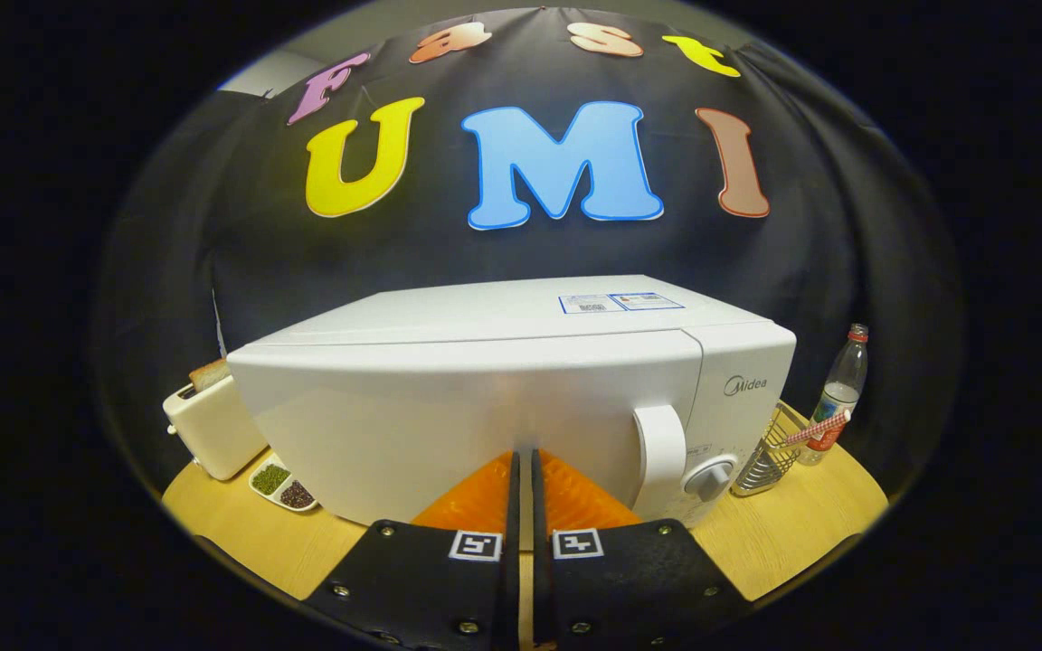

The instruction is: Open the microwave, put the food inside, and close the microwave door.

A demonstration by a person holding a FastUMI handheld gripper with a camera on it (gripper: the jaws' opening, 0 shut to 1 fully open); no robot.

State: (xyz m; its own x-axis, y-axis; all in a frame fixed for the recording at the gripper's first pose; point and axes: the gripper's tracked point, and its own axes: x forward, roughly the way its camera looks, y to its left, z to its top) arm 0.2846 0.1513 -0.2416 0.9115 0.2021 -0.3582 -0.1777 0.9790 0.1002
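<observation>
Gripper view: gripper (525,457) at 6 o'clock, fingers pressed nearly together with a thin slit between them, nothing held, tips at or just short of the microwave's front; contact not possible to tell.

Microwave (503,398) dead ahead, white, door (449,425) flush with the body, so closed. Handle (659,461) at about 1 o'clock from the fingertips, upright, just left of the control dial (711,477). No food for loading recognisable near the fingers; inside of the oven hidden behind the shut door.

Progress, judged from this alone: either nothing begun or everything finished; a shut door and an unloaded gripper fit both. If at the start, all three steps left: pull the handle, load, shut.

Edges and room:
- At 9 o'clock of the microwave, a toaster (213,425) with a slice of bread (210,372) standing in its slot, just beside the oven's left side.
- At 8 o'clock, a small divided dish (284,485) of beans, near the oven's lower left corner.
- At 3 o'clock, a wire rack (770,457), just beside the right side; past it a plastic bottle (838,398), upright.
- Table (250,533) edge curving close below the fingers at 7 and 5 o'clock; bare wood both sides.
- Likely door swing toward 9 o'clock, hinge opposite the handle; toaster and dish possibly within that arc.
</observation>
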